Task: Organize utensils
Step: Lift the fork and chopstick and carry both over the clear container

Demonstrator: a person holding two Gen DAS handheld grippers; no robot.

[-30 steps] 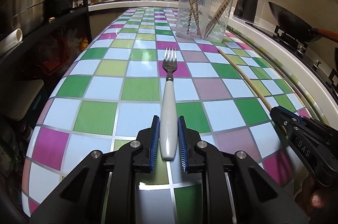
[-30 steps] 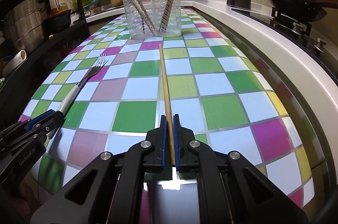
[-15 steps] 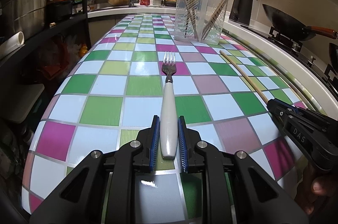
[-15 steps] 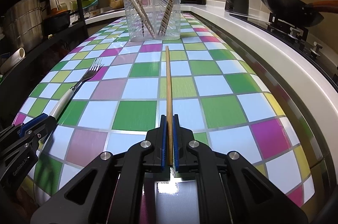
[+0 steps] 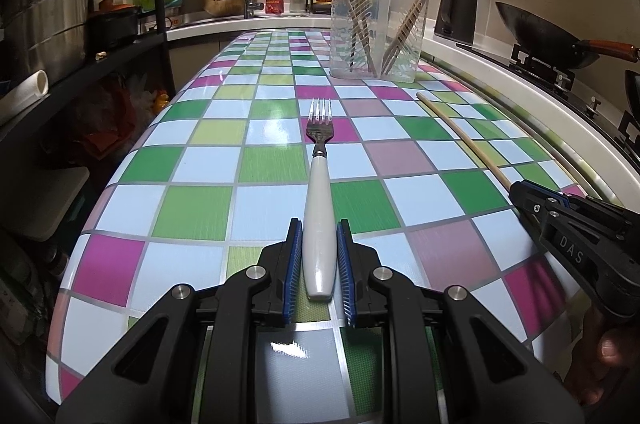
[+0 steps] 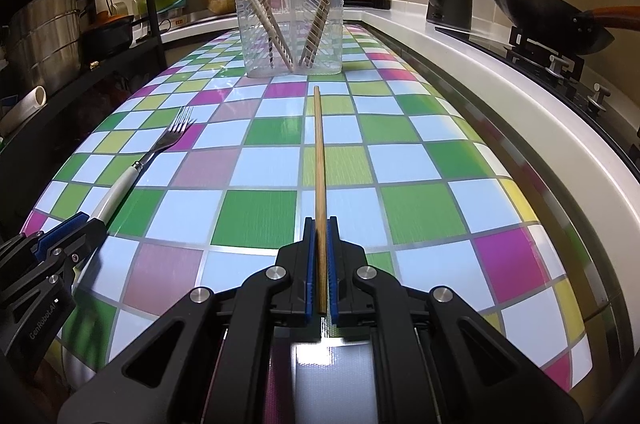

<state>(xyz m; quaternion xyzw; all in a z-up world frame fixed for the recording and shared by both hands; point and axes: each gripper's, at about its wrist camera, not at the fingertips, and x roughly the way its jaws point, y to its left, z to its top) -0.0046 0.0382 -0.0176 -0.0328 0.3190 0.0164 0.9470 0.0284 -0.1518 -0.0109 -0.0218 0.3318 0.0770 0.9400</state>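
In the left wrist view, the left claw point(image 5: 319, 264) was clamped on the white handle of a steel-tined fork point(image 5: 318, 200), which pointed straight ahead over the checked green, pink and pale-blue desk point(image 5: 200, 208). Toward the desk's far edge stood a clear plastic utensil holder point(image 5: 378, 32) with several wooden chopsticks leaning inside. At the right edge of the desk the right claw point(image 5: 520, 192) gripped one end of a long single wooden chopstick point(image 5: 460, 136). In the right wrist view, the right claw point(image 6: 320, 264) was closed tight on that chopstick point(image 6: 319, 160), whose far tip stopped just short of the holder point(image 6: 290, 24). The left claw point(image 6: 86, 224) sat at the desk's point(image 6: 420, 208) left side, holding the fork point(image 6: 136, 168) aimed diagonally toward the holder.
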